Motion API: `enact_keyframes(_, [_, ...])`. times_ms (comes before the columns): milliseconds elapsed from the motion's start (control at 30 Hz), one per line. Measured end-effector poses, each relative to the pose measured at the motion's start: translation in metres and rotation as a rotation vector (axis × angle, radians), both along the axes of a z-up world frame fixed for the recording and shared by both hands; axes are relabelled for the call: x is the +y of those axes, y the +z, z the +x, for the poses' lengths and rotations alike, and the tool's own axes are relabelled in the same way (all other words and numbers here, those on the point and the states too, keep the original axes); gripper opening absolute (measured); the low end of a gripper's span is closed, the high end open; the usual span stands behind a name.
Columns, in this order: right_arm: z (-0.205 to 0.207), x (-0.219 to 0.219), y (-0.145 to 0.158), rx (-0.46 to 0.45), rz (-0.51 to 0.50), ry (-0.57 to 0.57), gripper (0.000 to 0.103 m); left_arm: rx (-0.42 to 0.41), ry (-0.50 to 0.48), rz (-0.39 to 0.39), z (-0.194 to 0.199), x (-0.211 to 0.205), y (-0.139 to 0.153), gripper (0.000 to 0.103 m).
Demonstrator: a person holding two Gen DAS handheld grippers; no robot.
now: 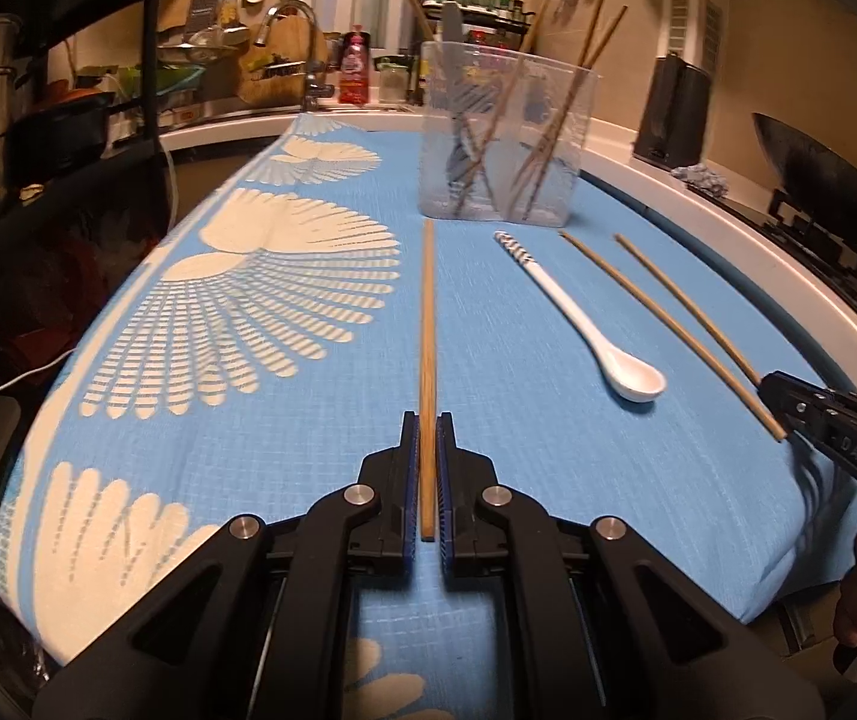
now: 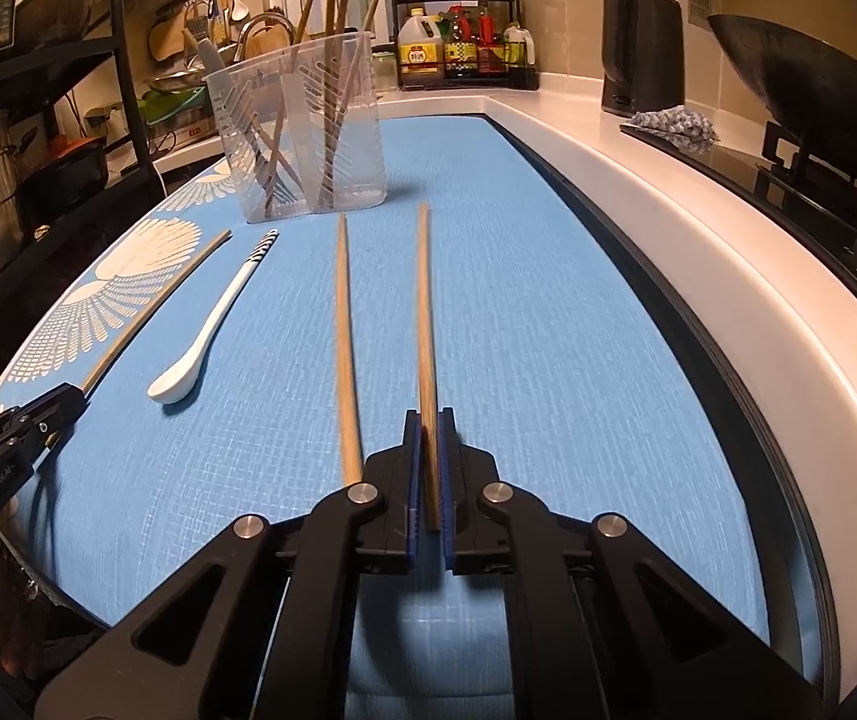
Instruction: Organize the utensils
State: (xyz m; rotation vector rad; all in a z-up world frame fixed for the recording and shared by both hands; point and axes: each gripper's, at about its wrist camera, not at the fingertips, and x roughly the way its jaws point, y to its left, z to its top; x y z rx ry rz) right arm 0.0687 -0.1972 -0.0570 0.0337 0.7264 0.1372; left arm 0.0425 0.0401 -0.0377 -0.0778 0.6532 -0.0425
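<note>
In the left wrist view my left gripper is shut on the near part of a wooden chopstick, which points at the clear plastic container. Several chopsticks stand in that container. A white ceramic spoon lies to the right, then a loose chopstick. My right gripper comes in from the right edge. In the right wrist view the right gripper is shut on another chopstick, with the loose chopstick just left of it. Further left are the spoon, the container and the left gripper.
A blue cloth with white fan patterns covers the worktop. A white counter rim runs along the right, with a wok, a black kettle and a rack of bottles. A sink tap and a black shelf stand at the back left.
</note>
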Motion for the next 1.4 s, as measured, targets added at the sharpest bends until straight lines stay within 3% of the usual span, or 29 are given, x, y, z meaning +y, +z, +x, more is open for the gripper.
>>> enact_keyframes(200, [0.000, -0.001, 0.000, 0.000, 0.007, -0.010, 0.006, 0.004, 0.002, -0.027, 0.001, 0.006, 0.001, 0.006])
enact_keyframes(1100, [0.003, -0.004, 0.001, 0.016, 0.033, -0.016, 0.005, 0.003, -0.009, -0.008, 0.001, 0.000, 0.001, 0.006])
enact_keyframes(1400, [-0.004, -0.012, 0.017, -0.024, 0.046, -0.030, 0.005, -0.027, -0.007, -0.034, -0.005, 0.006, 0.011, 0.006])
